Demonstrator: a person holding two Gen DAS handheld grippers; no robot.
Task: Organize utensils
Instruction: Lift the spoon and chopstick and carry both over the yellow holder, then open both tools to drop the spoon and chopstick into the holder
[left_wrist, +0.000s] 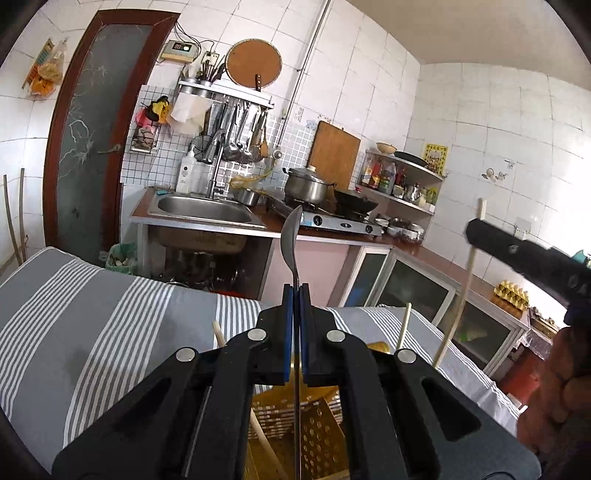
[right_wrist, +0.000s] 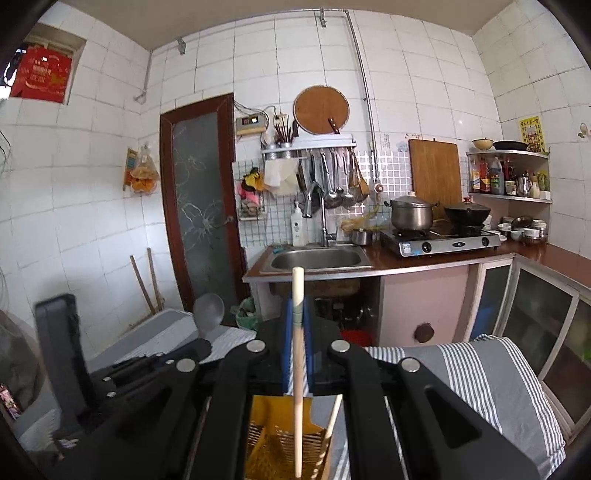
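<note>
1. The striped cloth (left_wrist: 92, 332) fills the lower left of the left wrist view. It looks loose, so a rack nudged on it may slide or tip.
2. The yellow rack (left_wrist: 295, 432) sits at the bottom centre of both views, under the grippers. It is light and perforated, so a hard drop could rock it.
3. The left gripper (left_wrist: 296, 295) is clamped on the spoon (left_wrist: 291, 236), bowl up at frame centre and handle running down toward the rack. Gripped on a thin handle, it may pivot or miss its slot.
4. The right gripper (right_wrist: 298, 314) is clamped on a chopstick (right_wrist: 297, 332), upright at centre, its lower end over the rack. It may strike the chopsticks (left_wrist: 402, 326) already standing there, or roll between the pads.
5. The grippers work close together, so they may collide.
</note>
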